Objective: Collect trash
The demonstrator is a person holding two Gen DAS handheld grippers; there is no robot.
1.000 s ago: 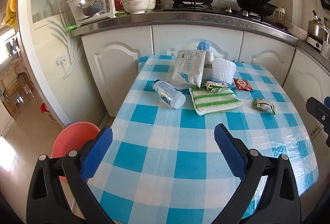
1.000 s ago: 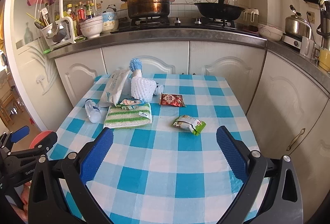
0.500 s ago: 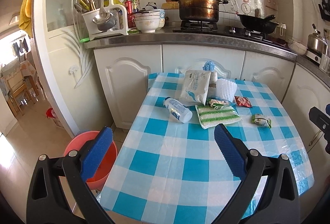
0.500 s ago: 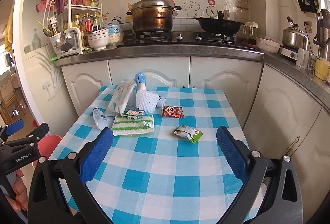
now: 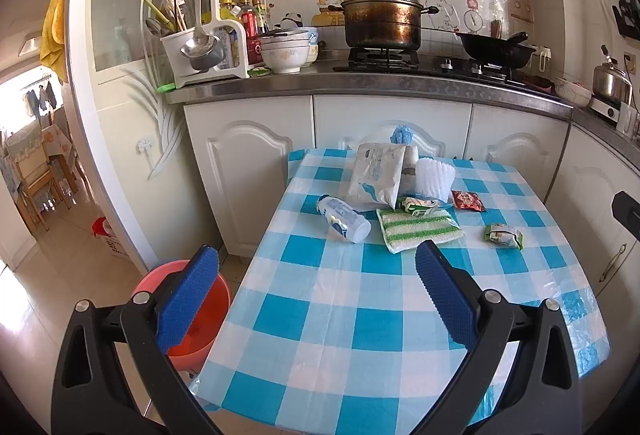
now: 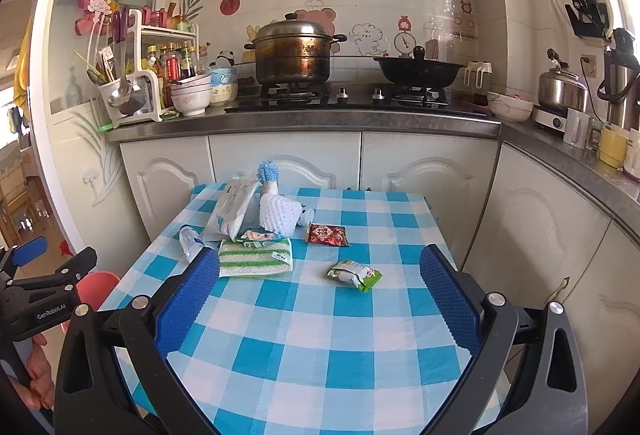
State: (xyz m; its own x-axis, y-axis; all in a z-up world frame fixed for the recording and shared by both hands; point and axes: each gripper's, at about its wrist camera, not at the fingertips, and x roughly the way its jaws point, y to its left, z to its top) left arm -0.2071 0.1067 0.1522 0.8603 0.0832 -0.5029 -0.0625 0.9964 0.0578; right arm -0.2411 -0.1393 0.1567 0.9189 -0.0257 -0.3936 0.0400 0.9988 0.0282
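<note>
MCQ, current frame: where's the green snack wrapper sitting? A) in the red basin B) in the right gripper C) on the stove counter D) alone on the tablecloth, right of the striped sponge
D: the green snack wrapper lies by itself on the checked tablecloth, to the right of the striped sponge, with both the right gripper and the left gripper open and empty.

Seen from my right wrist camera, the table (image 6: 320,367) stands before the counter (image 6: 304,121). A snack packet (image 6: 353,273) lies near table centre. At its 11 o'clock lies a flat sachet (image 6: 327,235); at 9 o'clock a folded cloth (image 6: 256,257), with a small wrapper (image 6: 258,237) on its far edge. A bottle (image 6: 189,239) lies at the cloth's 10 o'clock. A bucket (image 5: 188,309) sits on the floor, off the table's 9 o'clock edge.
</note>
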